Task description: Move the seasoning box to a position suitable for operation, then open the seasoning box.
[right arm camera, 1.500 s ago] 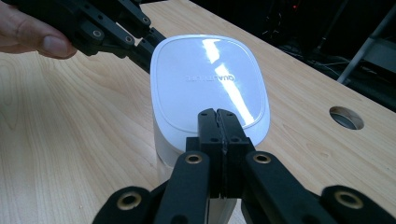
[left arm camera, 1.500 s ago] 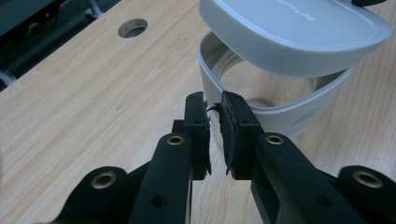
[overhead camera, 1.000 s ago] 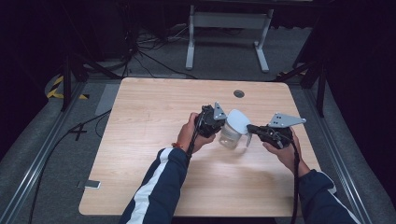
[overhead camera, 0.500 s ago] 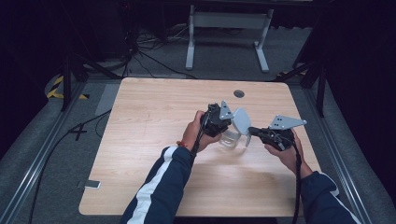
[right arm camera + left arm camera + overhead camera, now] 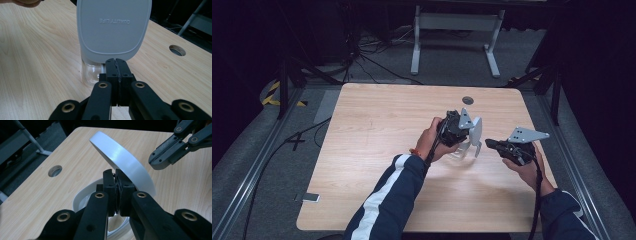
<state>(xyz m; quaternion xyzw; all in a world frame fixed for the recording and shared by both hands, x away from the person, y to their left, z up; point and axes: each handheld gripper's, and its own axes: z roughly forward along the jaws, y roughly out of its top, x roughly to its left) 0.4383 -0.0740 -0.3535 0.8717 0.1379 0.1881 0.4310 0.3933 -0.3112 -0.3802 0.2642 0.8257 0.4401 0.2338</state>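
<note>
On table [image 5: 377, 150], clear container [image 5: 91, 72], white lid [image 5: 113, 27] raised, interior unclear

Container [image 5: 93, 72] mostly hidden behind lid [image 5: 113, 27]; lid top cut off.

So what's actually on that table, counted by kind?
White lid: 1
Clear container: 1
Hand-held grippers: 2, the left gripper and the right gripper
Total: 4
</note>
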